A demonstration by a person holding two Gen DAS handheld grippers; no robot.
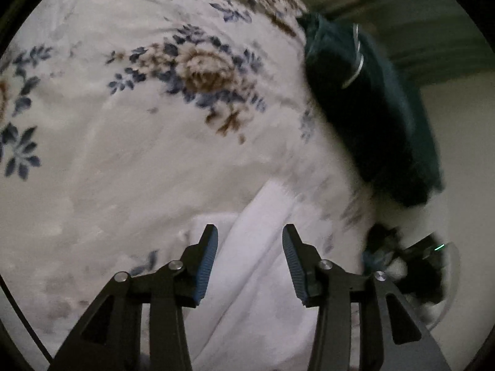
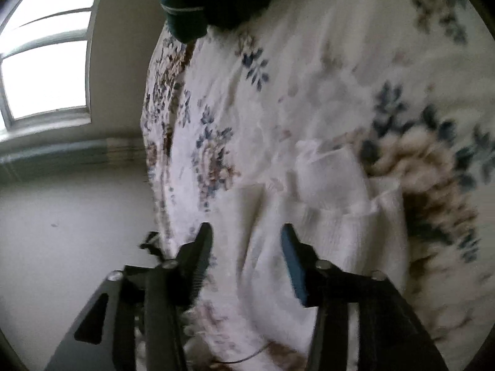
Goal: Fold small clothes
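Garment (image 1: 256,266), white and rumpled, lying on the floral blanket (image 1: 123,130), directly ahead of both tools and between their fingers in each view. Left gripper (image 1: 250,262) spread wide, nothing clamped. Right gripper (image 2: 247,262) likewise apart and empty, hovering over a creased stretch near a frilled edge (image 2: 368,207). Looks like the reach before a first grab. Best to lower each tool onto a single layer at an outer edge, not mid-cloth. Close only once fabric sits well between the pads. Avoid pinching blanket pile along with the cloth. Keep clear of the dark green bundle (image 1: 365,108) at the blanket's far edge. Blurred views, so exact hems hard to place.
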